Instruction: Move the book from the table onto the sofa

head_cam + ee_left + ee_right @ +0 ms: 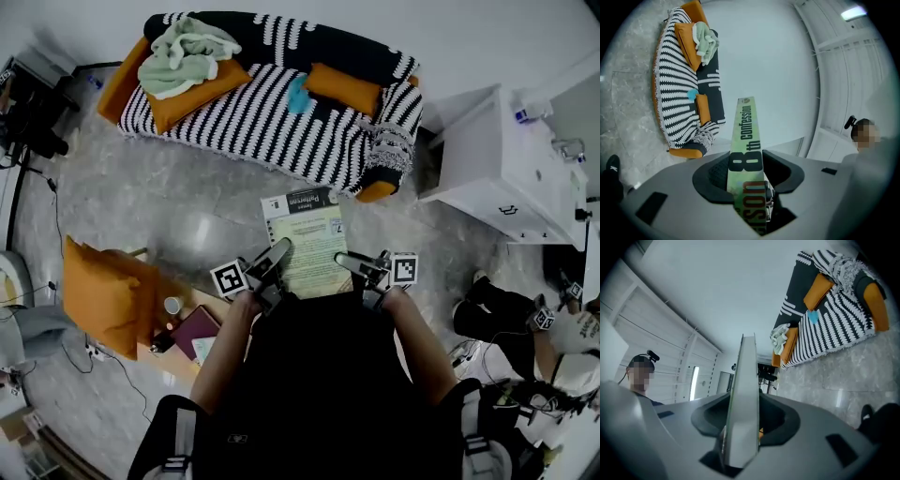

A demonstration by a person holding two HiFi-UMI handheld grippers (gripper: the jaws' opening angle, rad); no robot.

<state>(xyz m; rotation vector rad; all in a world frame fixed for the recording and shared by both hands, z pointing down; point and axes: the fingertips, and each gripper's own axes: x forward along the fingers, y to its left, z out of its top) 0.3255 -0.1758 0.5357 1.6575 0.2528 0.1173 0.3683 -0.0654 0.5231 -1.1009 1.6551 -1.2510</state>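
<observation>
The book (307, 242) hangs in the air over the grey floor, past the table (192, 298) at the person's lower left and short of the striped sofa (272, 122), resting on neither. It lies flat, cover up, with one claw on each long side. That is probably to keep it level and shut while it is carried, so that neither side can sag or fall open. The left claw (277, 255) is closed on the spine side, and its own view shows the spine running straight between the pads. The right claw (361, 265) is closed on the opposite edge, where a pale, thin edge stands between its jaws. Both point towards the sofa, which suits setting the book down on the near edge of the seat. The book looks like a fairly thick paperback, with a pale yellow-green cover, a dark band along the edge nearest the sofa, and a green spine with bold black and reddish lettering.
</observation>
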